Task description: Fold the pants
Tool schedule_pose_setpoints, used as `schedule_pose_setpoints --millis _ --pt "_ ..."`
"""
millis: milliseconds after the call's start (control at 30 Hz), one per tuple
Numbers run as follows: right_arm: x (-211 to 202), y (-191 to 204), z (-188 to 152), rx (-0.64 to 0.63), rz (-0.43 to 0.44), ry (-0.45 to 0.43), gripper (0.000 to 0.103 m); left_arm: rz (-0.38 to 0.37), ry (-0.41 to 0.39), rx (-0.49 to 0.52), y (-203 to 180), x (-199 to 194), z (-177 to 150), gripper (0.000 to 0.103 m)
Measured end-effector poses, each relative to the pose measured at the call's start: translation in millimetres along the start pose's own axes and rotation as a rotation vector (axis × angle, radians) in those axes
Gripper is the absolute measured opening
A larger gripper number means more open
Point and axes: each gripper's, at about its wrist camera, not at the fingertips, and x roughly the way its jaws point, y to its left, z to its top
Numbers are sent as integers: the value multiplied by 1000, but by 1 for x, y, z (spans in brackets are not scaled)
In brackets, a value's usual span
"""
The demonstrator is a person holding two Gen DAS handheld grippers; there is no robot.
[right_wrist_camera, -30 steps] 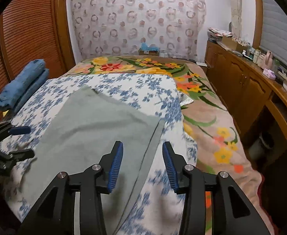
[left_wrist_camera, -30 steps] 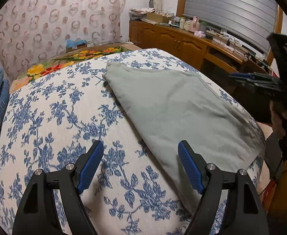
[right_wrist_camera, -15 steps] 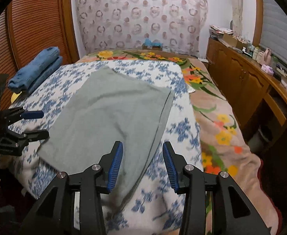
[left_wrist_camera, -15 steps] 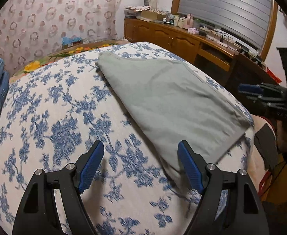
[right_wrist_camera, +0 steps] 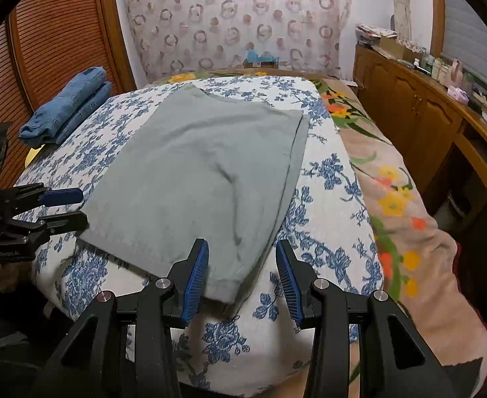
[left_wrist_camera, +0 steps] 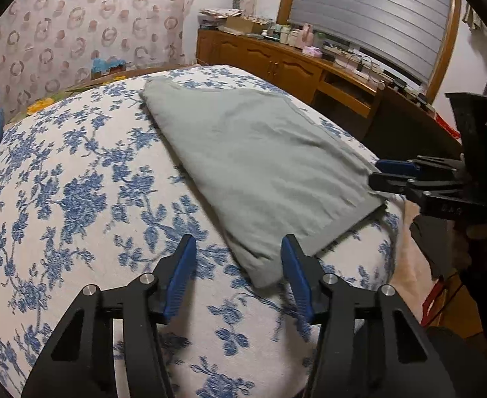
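**Lining up on the near hem corners**

Pants lie flat on the bed, already folded lengthwise. Our left gripper has just been narrowing its jaws; the near left corner sits between them, not pinched yet. Right gripper is part open, the other near corner just inside its left jaw, untouched. Looks like pre-grasp. Next we'd push both in, clamp the corners, then carry the hem toward the far end.

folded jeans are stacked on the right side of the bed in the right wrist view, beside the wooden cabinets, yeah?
Not quite. In the right wrist view the folded jeans are stacked on the left side of the bed, beside the slatted wooden doors. The wooden cabinets run along the opposite side.
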Motion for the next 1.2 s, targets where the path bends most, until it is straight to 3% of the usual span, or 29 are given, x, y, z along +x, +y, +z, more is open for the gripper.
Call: schedule_pose_setpoints --millis 100,167,367,933,1100,1200 --pt "3 1 -1 7 2 5 44 -19 1 8 -5 0 -2 55" --pt "4 1 -1 15 4 5 44 -31 9 6 -6 2 -3 41" --pt "5 2 -4 24 19 4 44 -44 18 21 -13 5 -5 30" --pt "8 5 -11 87 30 28 44 -53 10 6 -10 5 -7 29" --pt "8 7 -12 86 101 35 14 -82 11 -17 -5 5 -4 19" --pt "6 6 -10 90 124 19 11 -89 -4 -33 -2 0 0 13"
